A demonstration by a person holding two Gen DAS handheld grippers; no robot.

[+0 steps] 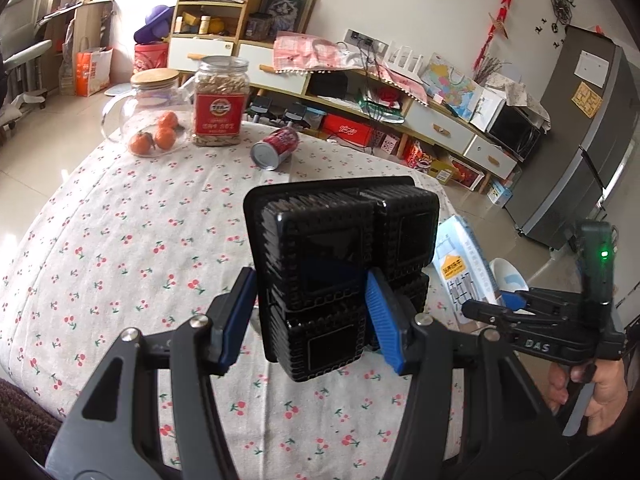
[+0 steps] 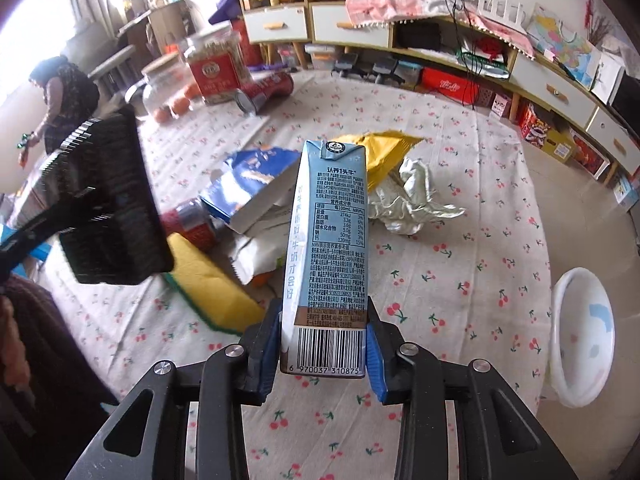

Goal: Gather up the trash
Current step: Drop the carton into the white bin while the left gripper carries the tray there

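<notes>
Black plastic tray (image 1: 340, 264), glossy and ribbed with square moulded pockets, sits clamped in the left tool (image 1: 310, 312), held up on edge above the cherry-print tabletop (image 1: 120, 240). Grip takes only its lower part; the tall, slick upper end could lever out if swung fast. A tipped red can (image 1: 276, 147) lies loose beyond, near the seed jar (image 1: 220, 102) and glass teapot (image 1: 148, 116).

Right view: right tool (image 2: 326, 338) is closed on a blue milk carton (image 2: 326, 256), upright, barcode end nipped between the pads. Carton walls look soft; a hard squeeze may crush it or push out leftover milk. Wrappers (image 2: 404, 196), a blue box (image 2: 248, 192) and a yellow sponge (image 2: 208, 288) remain heaped mid-tabletop. White bin (image 2: 580, 312) stands off the right edge; a short drop could miss it.
</notes>
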